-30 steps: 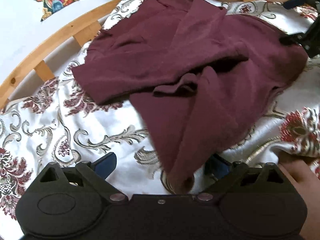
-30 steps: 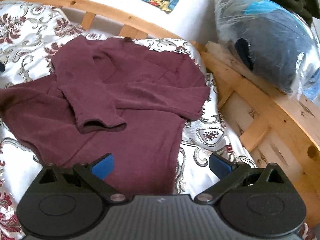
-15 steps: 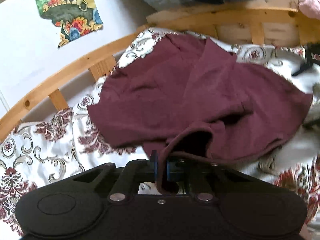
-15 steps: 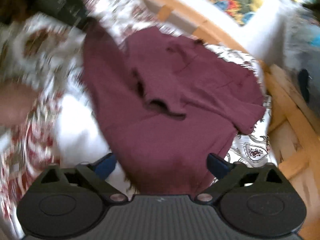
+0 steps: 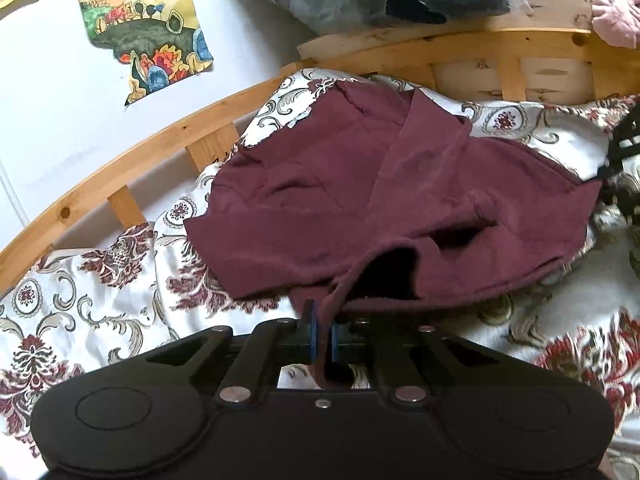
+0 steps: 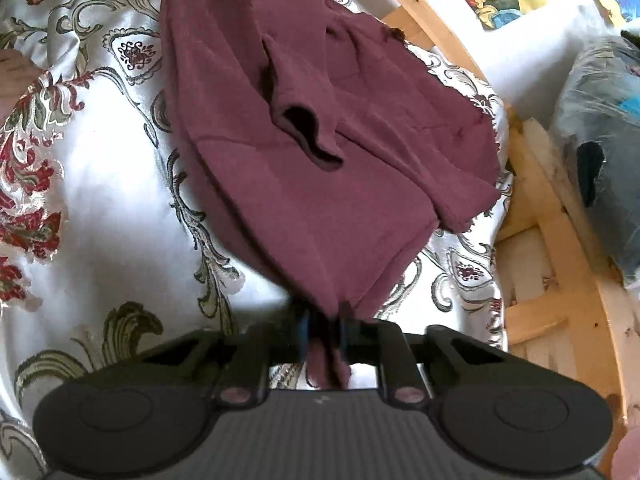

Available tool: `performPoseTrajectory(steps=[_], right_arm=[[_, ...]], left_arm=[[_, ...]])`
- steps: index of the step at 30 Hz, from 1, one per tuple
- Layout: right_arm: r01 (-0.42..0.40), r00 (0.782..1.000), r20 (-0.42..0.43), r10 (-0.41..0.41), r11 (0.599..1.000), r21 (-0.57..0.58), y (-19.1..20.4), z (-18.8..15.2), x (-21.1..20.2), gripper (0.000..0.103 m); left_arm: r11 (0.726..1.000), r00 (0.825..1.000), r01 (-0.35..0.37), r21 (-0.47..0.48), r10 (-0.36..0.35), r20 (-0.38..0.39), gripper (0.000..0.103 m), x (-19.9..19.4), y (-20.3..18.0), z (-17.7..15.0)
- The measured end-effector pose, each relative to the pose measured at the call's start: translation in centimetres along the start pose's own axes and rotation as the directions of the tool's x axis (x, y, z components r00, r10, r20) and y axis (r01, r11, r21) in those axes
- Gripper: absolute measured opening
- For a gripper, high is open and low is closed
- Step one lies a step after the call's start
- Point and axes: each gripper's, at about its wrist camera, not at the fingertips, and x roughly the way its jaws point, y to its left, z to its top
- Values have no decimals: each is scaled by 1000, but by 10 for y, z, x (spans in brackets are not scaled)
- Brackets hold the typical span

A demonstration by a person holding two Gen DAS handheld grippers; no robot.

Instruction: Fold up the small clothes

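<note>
The small garment point(image 5: 360, 200) is a deep maroon all over, plain, darker inside the cuff opening. Under it the bedspread point(image 5: 100, 320) is glossy white with dark red flowers and olive-gold scrolls. The bed frame point(image 5: 160, 140) at upper left of the frame is pale honey-coloured wood. On the white wall hangs a scrap of cloth point(image 5: 148, 28) printed in yellow, green, orange and blue. Each hand-held gripper is black with blue pads, left point(image 5: 322, 338) and right point(image 6: 324, 330).
</note>
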Motion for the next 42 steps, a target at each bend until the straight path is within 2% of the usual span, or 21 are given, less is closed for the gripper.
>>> performPoseTrajectory(steps=[2,7,11,20,25,29,33,37,42], right_arm=[[14,1000,17,-14,1000,9,-4,2,-12,12],[116,992,46,-118,992,54,-12,2,-51,10],[165,984,50,-171,981,106,-14,1,-87,9],[149,984,65,-164,970,194,-1,5,-163,9],[134,983,92,-161,960,247,-6,10,-185,9],[161,973,116,-200,946,280,-17,22,-182,9],[210,953,145,-267,924,320,-39,34,-160,10],[224,933,176,-313,890,396,-66,44,-122,10],[225,919,194,-344,859,459,-99,59,-66,10]], left_arm=[[1000,1000,0,1,0,4,6,-7,-1,-5],[1000,1000,-4,1,4,23,5,-33,0,-12],[1000,999,-9,9,9,50,5,-60,3,-18],[1000,997,30,5,-30,68,5,-127,5,-40],[996,996,63,-58,-58,73,5,-145,18,-39],[995,996,58,-84,-52,77,6,-145,27,-21],[993,998,35,-111,-29,61,6,-128,38,9],[988,1000,-2,-153,2,3,6,-93,55,44],[991,997,-68,-119,63,-50,6,-37,71,80]])
